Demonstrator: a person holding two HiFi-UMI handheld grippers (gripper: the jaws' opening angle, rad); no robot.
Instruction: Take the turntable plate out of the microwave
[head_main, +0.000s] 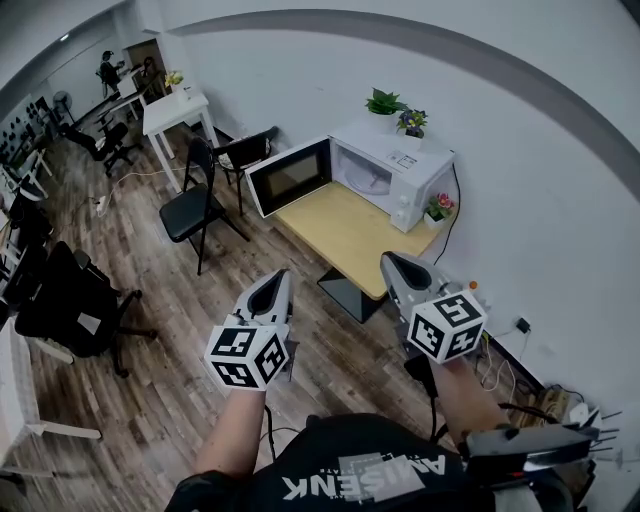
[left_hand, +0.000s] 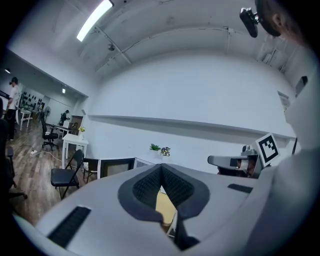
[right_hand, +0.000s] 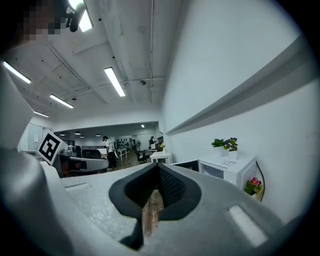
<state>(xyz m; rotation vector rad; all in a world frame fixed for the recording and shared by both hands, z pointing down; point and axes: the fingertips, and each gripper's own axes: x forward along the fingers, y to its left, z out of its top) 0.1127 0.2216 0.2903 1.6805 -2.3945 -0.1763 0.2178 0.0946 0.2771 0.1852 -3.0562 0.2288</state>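
Left tool (head_main: 279, 276): clenched with its jaws pressed together and nothing between them; held in the air above the wooden floor (head_main: 180, 370), short of the counter.
Right tool (head_main: 391, 259): also clenched and empty, held about level, its tip over the near edge of the counter.
Counter (head_main: 340, 240): a pale wooden top against the white wall, bare at its near end.
Microwave (head_main: 415, 165): white, at the far end of the counter, with its door (head_main: 289, 176) swung wide open to the left.
Turntable plate (head_main: 364, 178): a pale round shape inside the open cavity, well apart from both tools.
Plants: a green one (head_main: 383, 101) and a flowering one (head_main: 412, 120) on the microwave's top; a pink-flowered pot (head_main: 439, 207) just beside it.
Folding chair (head_main: 190, 210): black, on the floor left of the counter.
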